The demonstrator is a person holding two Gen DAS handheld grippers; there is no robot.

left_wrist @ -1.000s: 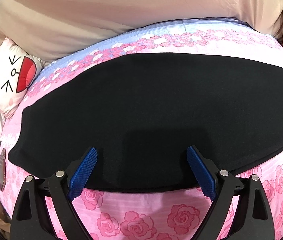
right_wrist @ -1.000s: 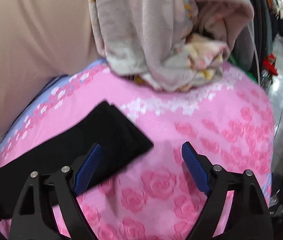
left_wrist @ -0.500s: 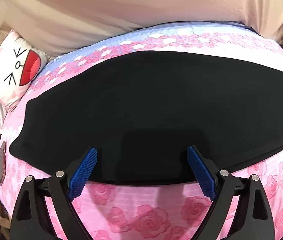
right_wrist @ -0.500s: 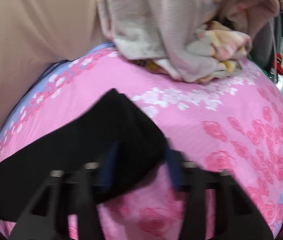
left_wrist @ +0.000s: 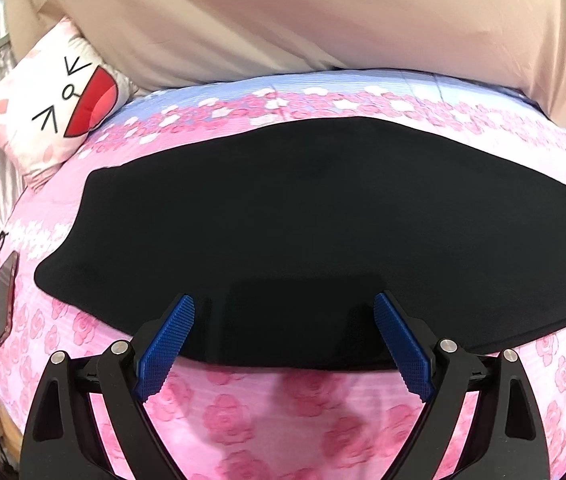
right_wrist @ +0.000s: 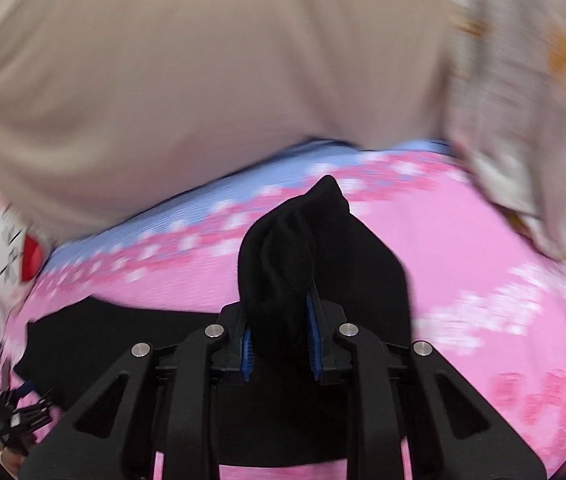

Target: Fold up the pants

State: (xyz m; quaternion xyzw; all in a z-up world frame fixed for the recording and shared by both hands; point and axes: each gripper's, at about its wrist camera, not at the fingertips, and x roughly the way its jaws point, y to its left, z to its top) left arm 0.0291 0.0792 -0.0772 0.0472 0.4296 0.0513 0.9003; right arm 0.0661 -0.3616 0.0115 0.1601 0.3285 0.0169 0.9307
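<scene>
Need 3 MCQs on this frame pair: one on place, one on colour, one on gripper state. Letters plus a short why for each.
1. Where does the cat-face pillow lie, seen from the left wrist?
A. upper left, beside the bedspread
B. on top of the pants
C. between the left gripper's fingers

2. What colour are the pants?
A. grey
B. black
C. blue

3. What state is the right gripper in?
A. wide open over bare bedspread
B. shut on nothing
C. shut on a bunched end of the pants

Key:
1 A: the pillow sits at the bed's upper-left edge, clear of the pants.
2 B: the cloth is plain black against the pink rose print.
3 C: black cloth rises from between the blue pads, while the left gripper stands open and holds nothing.
</scene>
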